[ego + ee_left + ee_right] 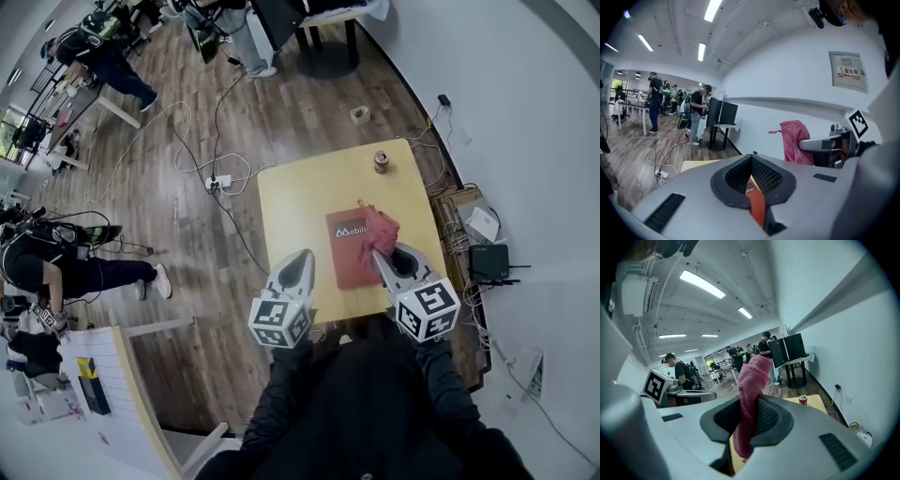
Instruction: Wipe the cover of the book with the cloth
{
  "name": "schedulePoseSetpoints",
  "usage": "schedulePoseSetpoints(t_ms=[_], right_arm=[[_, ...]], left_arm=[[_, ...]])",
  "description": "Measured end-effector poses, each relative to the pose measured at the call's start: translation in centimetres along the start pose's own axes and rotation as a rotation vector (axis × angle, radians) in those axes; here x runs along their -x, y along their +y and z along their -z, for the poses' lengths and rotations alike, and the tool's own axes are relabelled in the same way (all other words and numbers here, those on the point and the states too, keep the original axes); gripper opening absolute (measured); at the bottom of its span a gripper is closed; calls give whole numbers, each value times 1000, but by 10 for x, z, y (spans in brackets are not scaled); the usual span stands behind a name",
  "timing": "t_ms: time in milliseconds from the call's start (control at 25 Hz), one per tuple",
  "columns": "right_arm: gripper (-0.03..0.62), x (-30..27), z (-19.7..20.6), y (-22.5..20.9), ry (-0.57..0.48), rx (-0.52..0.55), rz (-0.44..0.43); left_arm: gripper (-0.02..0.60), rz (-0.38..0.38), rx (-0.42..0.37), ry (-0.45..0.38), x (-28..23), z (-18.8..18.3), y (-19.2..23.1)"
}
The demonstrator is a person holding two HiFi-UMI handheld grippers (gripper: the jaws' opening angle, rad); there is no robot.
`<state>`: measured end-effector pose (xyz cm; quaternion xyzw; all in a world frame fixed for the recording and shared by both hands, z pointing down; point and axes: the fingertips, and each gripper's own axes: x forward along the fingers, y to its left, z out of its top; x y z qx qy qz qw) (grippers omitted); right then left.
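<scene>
A red book [350, 249] lies flat on the yellow table [300, 192], near its front edge. My right gripper [378, 253] hovers over the book's right side, shut on a pink cloth [382, 229] that bunches up beyond its tips. In the right gripper view the cloth [749, 413] stands pinched between the jaws of that gripper [757, 397]. My left gripper [306, 254] is just left of the book, jaws together and empty. In the left gripper view, the book [757, 204] shows through the gap behind the tips of the left gripper [753, 155], with the cloth [794, 142] to the right.
A drink can [381, 161] stands at the table's far edge. A white wall runs close along the right, with cardboard and a black router [489, 262] at its foot. Cables and a power strip [217, 183] lie on the wood floor to the left. People work farther off.
</scene>
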<state>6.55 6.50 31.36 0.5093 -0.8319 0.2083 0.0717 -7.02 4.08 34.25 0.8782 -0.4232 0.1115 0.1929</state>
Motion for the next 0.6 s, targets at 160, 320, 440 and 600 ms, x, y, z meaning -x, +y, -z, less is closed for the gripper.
schedulePoseSetpoints(t_ms=[160, 320, 440, 600], right_arm=[[74, -1, -8, 37, -13, 36, -7], [74, 1, -15, 64, -40, 72, -15], [74, 5, -15, 72, -48, 91, -9], [74, 9, -16, 79, -53, 98, 8]], left_arm=[[34, 23, -12, -33, 30, -11, 8], [34, 33, -14, -63, 52, -16, 18], [34, 28, -15, -73, 66, -14, 24], [34, 17, -11, -76, 84, -11, 35]])
